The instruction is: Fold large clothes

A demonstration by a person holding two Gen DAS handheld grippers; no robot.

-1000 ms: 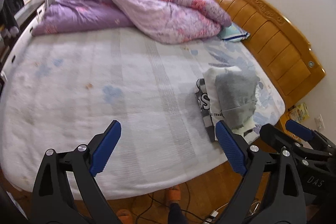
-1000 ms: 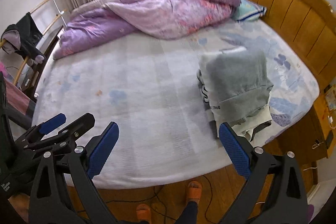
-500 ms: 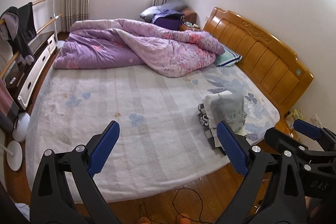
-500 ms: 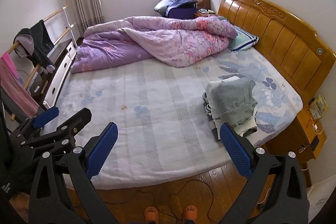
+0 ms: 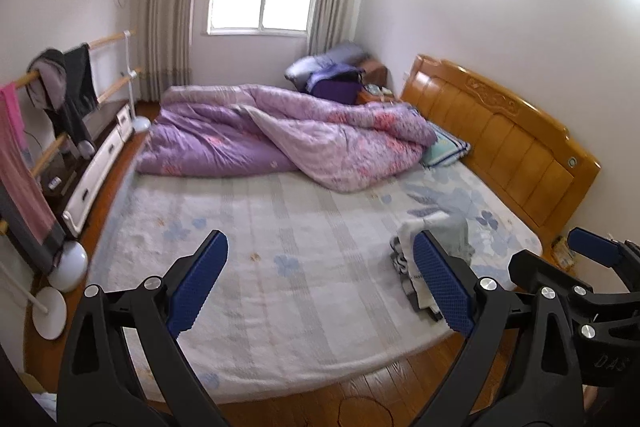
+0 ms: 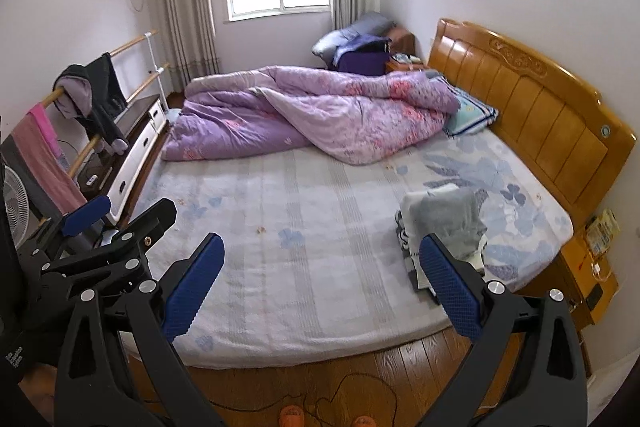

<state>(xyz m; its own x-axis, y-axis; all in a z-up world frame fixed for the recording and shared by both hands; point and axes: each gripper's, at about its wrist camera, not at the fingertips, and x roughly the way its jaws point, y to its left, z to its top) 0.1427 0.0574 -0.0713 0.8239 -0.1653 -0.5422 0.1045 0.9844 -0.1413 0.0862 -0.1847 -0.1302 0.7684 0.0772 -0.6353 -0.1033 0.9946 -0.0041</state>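
Note:
A stack of folded clothes with a grey garment on top (image 6: 444, 223) lies on the bed's right side near the front edge; it also shows in the left wrist view (image 5: 436, 239), partly behind a finger. My left gripper (image 5: 320, 287) is open and empty, held back from the bed above the floor. My right gripper (image 6: 320, 287) is open and empty, also back from the bed. Each gripper shows in the other's view, the right one (image 5: 592, 279) and the left one (image 6: 92, 227).
The bed (image 6: 304, 227) has a pale floral sheet, a bunched purple quilt (image 6: 320, 107) at the far side and a wooden headboard (image 6: 540, 115) on the right. A clothes rail with hanging garments (image 6: 92, 99) and a fan (image 6: 14, 203) stand left. A nightstand (image 6: 588, 263) is at right.
Both grippers have pulled back and tilted up from the bed, so the whole room now shows. The folded stack stays in place. Both stay open.

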